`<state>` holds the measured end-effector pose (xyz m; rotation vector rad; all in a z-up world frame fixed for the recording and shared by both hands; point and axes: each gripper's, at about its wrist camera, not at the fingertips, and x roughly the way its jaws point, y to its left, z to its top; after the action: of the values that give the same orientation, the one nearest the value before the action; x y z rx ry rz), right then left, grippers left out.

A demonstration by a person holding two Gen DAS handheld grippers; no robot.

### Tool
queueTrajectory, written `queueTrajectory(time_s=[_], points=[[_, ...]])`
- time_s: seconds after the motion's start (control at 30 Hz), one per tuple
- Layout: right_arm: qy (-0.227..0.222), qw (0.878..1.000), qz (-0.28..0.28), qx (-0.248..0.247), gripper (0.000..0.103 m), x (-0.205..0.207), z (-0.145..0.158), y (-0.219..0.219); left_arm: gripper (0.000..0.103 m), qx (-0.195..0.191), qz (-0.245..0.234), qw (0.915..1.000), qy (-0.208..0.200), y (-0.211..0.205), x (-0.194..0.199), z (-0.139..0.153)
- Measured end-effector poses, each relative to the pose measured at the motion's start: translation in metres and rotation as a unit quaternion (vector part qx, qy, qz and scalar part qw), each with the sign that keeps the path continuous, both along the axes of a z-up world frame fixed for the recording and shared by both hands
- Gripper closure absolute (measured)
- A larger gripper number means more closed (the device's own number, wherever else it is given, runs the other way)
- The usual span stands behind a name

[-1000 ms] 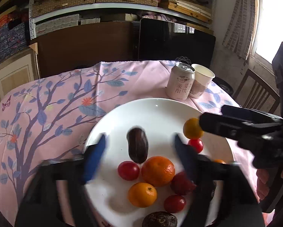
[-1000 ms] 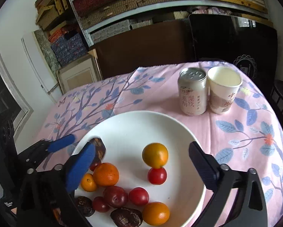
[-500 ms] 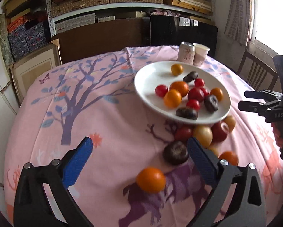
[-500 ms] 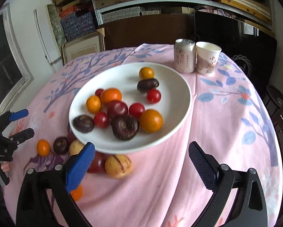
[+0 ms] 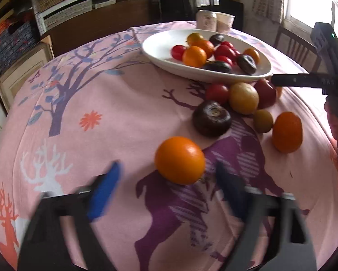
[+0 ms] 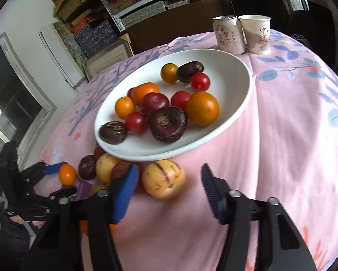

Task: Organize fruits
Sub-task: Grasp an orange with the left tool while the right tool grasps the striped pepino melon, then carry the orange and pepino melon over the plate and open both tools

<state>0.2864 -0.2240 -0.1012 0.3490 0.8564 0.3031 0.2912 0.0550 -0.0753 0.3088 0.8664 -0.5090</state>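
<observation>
Both grippers have dropped toward loose fruit beside the plate point(image 6: 243, 103): left gripper point(image 5: 169, 180), fingers spread, nears the orange point(image 5: 179, 160); right gripper point(image 6: 169, 187), fingers spread, frames the yellow fruit point(image 6: 164, 178), likely next picks.

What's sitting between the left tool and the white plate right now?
In the left wrist view, an orange lies just ahead of the left tool, then a dark round fruit, a yellow fruit and a red fruit by the white plate.
</observation>
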Motion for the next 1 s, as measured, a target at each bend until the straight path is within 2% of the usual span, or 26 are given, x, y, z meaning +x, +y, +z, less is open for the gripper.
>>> queueTrajectory(time_s=[0.07,0.1,0.13,0.3,0.43,0.57,0.67,0.73,0.87,1.0], points=[[-0.004,1.000,-0.013,-0.020,0.062,-0.004,0.004,0.007,0.062,0.004,-0.003,0.9999,-0.010,-0.008,-0.004,0.001],[-0.008,0.999,-0.019,-0.032,0.064,-0.006,0.006,0.010,0.063,0.014,-0.006,0.9997,-0.018,-0.013,-0.005,0.001],[-0.009,0.999,-0.022,-0.038,0.065,-0.007,0.007,0.011,0.063,0.015,-0.008,0.9996,-0.020,-0.015,-0.005,0.002],[-0.009,1.000,-0.026,-0.006,0.065,-0.014,0.016,0.003,0.063,-0.012,-0.013,0.9998,-0.012,-0.009,-0.006,0.008],[-0.036,0.999,-0.039,-0.001,0.065,-0.022,0.034,-0.006,0.063,-0.013,0.014,0.9994,-0.028,-0.002,-0.003,0.022],[-0.059,0.997,-0.047,-0.001,0.065,-0.022,0.050,-0.011,0.063,-0.032,0.037,0.9978,-0.045,0.005,0.003,0.044],[-0.066,0.996,-0.061,-0.002,0.065,-0.012,0.065,-0.020,0.063,-0.001,0.032,0.9960,-0.084,-0.007,0.008,0.061],[-0.079,0.994,-0.074,0.006,0.065,-0.006,0.079,-0.029,0.063,0.002,0.034,0.9959,-0.083,-0.015,0.019,0.068],[-0.110,0.991,-0.081,-0.002,0.065,0.015,0.110,-0.038,0.063,-0.050,0.035,0.9953,-0.075,-0.024,0.047,0.082],[-0.120,0.988,-0.102,-0.008,0.065,0.039,0.119,-0.052,0.063,-0.067,0.042,0.9954,-0.054,-0.043,0.077,0.078]])
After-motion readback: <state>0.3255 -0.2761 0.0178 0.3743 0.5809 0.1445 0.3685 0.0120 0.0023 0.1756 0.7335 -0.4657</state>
